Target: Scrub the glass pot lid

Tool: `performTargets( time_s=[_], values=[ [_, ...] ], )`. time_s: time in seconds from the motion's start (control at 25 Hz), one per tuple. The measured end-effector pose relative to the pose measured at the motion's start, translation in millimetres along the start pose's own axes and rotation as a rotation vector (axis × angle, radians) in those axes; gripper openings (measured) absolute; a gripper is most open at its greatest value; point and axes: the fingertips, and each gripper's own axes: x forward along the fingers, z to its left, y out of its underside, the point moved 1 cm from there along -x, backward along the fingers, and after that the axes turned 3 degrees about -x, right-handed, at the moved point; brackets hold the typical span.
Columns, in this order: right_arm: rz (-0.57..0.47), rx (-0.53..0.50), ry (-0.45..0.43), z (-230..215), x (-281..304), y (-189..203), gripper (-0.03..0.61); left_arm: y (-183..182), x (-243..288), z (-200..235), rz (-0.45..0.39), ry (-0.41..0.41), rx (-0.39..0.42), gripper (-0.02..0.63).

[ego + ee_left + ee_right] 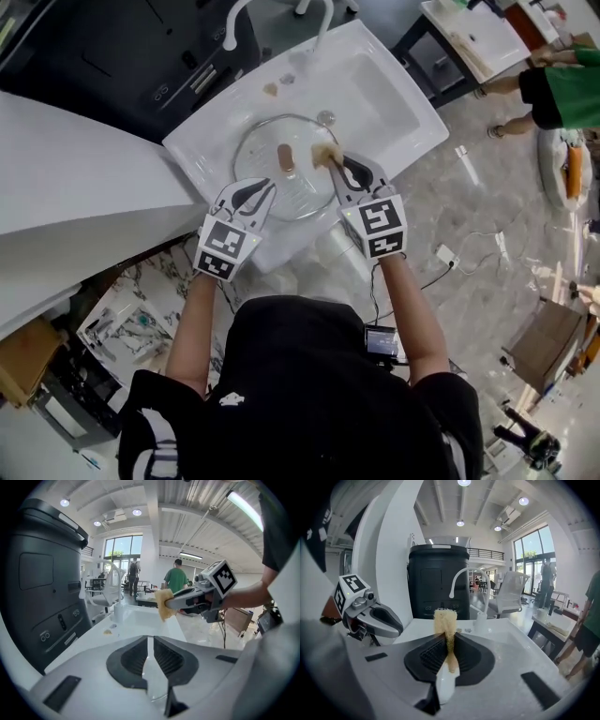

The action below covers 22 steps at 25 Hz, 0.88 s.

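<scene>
Jaws of the left gripper are pressed together over the near edge of the lid; the right gripper pinches a sponge over the glass, beside the knob. The lid lies flat in the sink, with the tap beyond

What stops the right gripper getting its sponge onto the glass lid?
Probably nothing, so yes: the right gripper, shut on the sponge, hangs over the glass lid, lying uncovered in the sink.
</scene>
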Motion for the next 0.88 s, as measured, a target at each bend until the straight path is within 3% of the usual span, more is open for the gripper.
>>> performTargets(
  time_s=[0.24, 0.36, 0.68, 0.88],
  values=[
    [0.084, -0.016, -0.034, 3, 15, 31, 0.021, 33, 15, 12, 0.103, 0.014, -0.012, 0.018],
    [0.115, -0.022, -0.05, 7, 22, 44, 0.021, 48, 23, 15, 0.158, 0.046, -0.019, 0.121],
    [0.183, -0.018, -0.088, 14, 32, 76, 0.021, 86, 45, 19, 0.284, 0.1, -0.045, 0.222],
    [0.22, -0.026, -0.11, 17, 38, 94, 0.021, 106, 60, 17, 0.346, 0.119, -0.046, 0.252]
  ],
)
